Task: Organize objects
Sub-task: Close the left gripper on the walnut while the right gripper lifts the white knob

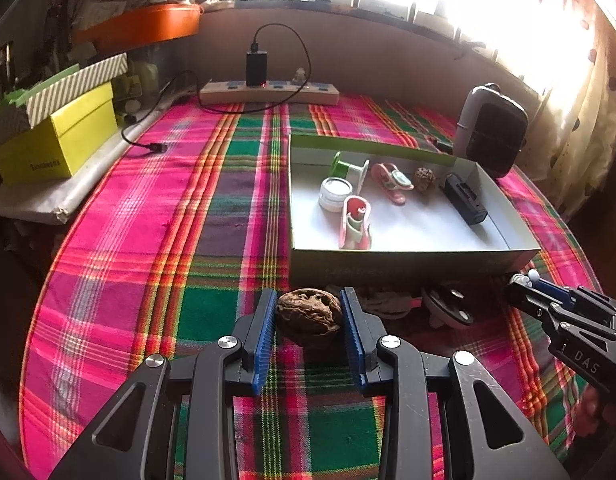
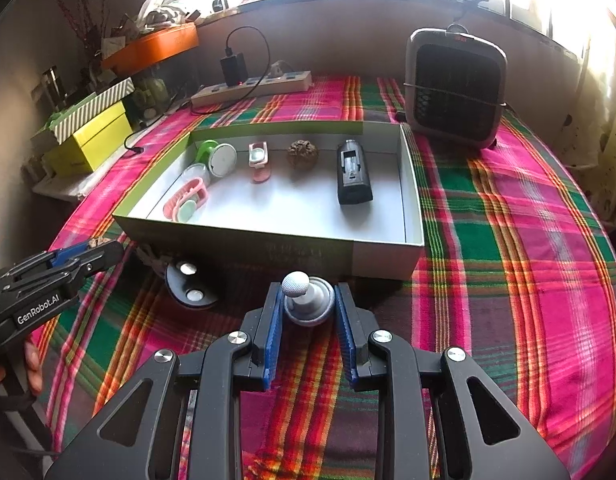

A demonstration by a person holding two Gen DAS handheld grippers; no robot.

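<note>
Left gripper (image 1: 309, 312) angled down toward the plaid tablecloth (image 1: 211, 208), just short of the box (image 1: 408, 258) front wall. Clamped on the walnut (image 1: 310, 317): nut sits between the blue pads (image 1: 265, 332) near their tips, both pads touching its sides.

Right gripper (image 2: 309, 300) same downward tilt, also just short of the box wall. Clenched on a small grey knob-topped piece (image 2: 308, 300), held at the tips, ball end pointing up-left.

Black disc with 2 silver studs (image 2: 189, 284) on the cloth left of the right jaws, untouched. Second walnut (image 2: 303, 153) already inside the box.
</note>
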